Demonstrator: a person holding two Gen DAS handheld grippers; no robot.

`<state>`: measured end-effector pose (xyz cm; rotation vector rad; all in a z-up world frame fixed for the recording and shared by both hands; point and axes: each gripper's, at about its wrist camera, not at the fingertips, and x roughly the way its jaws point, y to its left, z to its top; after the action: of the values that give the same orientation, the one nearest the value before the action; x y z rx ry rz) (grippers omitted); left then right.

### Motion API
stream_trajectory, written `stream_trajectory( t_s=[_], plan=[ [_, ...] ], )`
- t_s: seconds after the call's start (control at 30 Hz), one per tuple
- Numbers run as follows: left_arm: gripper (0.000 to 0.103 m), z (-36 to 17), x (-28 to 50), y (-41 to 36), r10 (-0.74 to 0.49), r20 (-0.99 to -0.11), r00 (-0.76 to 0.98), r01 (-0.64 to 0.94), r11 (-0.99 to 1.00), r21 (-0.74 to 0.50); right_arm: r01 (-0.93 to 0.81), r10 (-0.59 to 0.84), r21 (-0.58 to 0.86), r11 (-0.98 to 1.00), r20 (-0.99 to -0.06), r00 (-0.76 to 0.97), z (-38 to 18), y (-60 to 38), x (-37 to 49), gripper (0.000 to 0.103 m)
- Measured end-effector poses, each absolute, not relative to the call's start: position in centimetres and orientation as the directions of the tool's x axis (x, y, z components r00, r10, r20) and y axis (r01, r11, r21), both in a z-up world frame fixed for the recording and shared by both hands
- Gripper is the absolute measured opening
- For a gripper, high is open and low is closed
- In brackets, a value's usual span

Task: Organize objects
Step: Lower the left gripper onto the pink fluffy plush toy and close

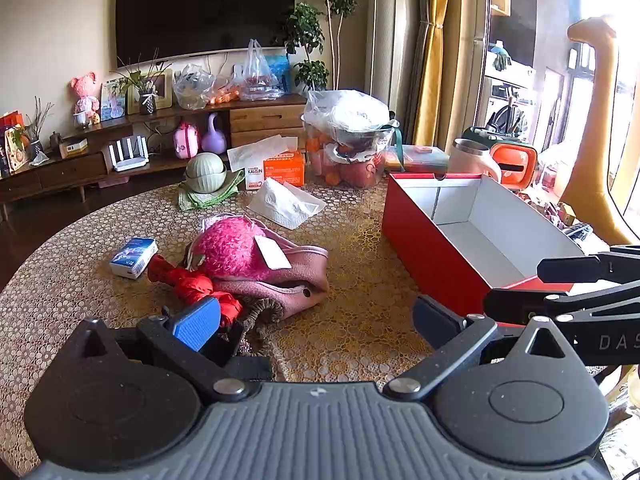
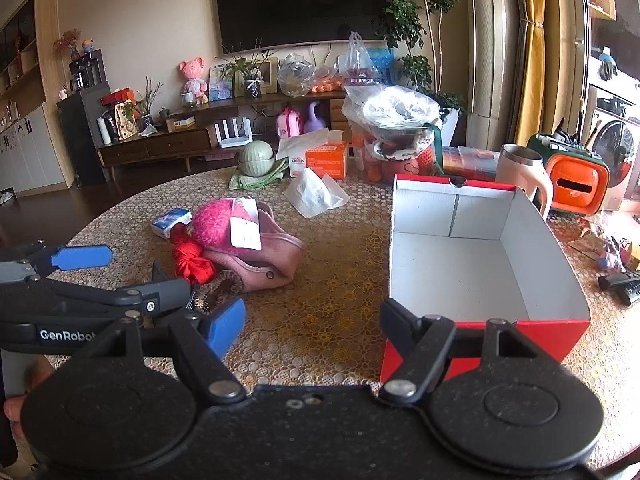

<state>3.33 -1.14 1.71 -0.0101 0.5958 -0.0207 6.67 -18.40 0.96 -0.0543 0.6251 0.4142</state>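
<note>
A red box (image 1: 424, 248) with a bare white inside stands open at the table's right; it also shows in the right wrist view (image 2: 480, 272). Left of it lies a pile: a pink hat with a fuzzy pompom (image 1: 236, 250) (image 2: 224, 228), a folded red umbrella (image 1: 192, 282) (image 2: 192, 262), a small blue-and-white packet (image 1: 134, 256) (image 2: 172, 220) and a brown knit item (image 1: 264, 310). My left gripper (image 1: 316, 316) is open and empty, just in front of the pile. My right gripper (image 2: 312, 320) is open and empty, at the box's near left corner.
A tissue pack (image 1: 286, 202), green bowls (image 1: 206, 172), an orange tissue box (image 1: 282, 168), a bagged fruit basket (image 1: 348, 140), a cream mug (image 1: 474, 158) and an orange container (image 1: 514, 162) stand at the table's far side. Small clutter (image 2: 616, 264) lies right of the box.
</note>
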Motion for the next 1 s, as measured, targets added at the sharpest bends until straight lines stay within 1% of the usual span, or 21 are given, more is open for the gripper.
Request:
stream_trajectory(
  t_s=[0.43, 0.6, 0.9, 1.0],
  plan=[
    [0.103, 0.6, 6.7, -0.4, -0.021, -0.594, 0.804, 0.006, 1.000, -0.027, -0.383, 0.341, 0.067, 0.921, -0.614, 0.712, 0.2, -20.0, 10.1, 0.074],
    [0.103, -0.2, 8.2, 0.6, 0.011, -0.606, 0.796, -0.016, 1.000, -0.003, -0.326, 0.277, 0.037, 0.944, -0.624, 0.731, 0.0, -22.4, 12.1, 0.074],
    [0.103, -0.8, 12.5, 2.3, 0.080, -0.576, 0.814, -0.048, 0.996, 0.071, -0.207, 0.148, -0.019, 0.978, -0.634, 0.759, -0.3, -27.4, 15.9, 0.074],
    [0.103, -1.4, 14.5, 3.0, 0.094, -0.583, 0.807, -0.041, 0.994, 0.105, -0.169, 0.102, -0.045, 0.985, -0.636, 0.765, -0.4, -28.8, 17.0, 0.074]
  ],
)
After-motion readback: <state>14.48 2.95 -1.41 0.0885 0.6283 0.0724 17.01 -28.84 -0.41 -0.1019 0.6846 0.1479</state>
